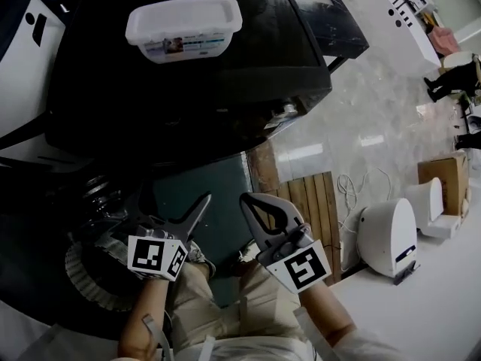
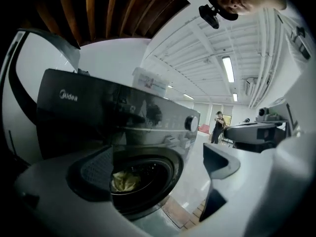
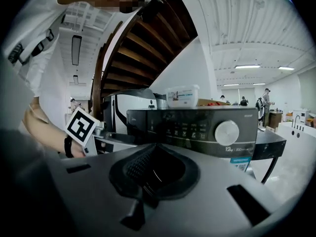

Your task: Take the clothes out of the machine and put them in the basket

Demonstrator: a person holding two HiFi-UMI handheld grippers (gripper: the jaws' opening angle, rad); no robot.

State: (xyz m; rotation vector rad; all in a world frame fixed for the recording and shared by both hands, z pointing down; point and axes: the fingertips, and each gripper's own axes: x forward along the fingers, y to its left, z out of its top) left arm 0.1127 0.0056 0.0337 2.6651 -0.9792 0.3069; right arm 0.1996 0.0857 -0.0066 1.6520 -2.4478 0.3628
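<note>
A black front-loading washing machine stands right before me. Its round drum opening shows in the left gripper view, with a crumpled yellow cloth lying inside. My left gripper is held low above the person's lap; its jaws stand wide apart and frame the drum. Beside it, my right gripper has its jaws together with nothing between them, pointing at the machine's control panel. A dark round thing with a pale ribbed rim sits at the lower left; I cannot tell if it is the basket.
A white plastic box rests on the machine's top. A wooden floor panel, a white rounded appliance and a cardboard box lie to the right. Wooden stairs hang overhead. A person stands far off.
</note>
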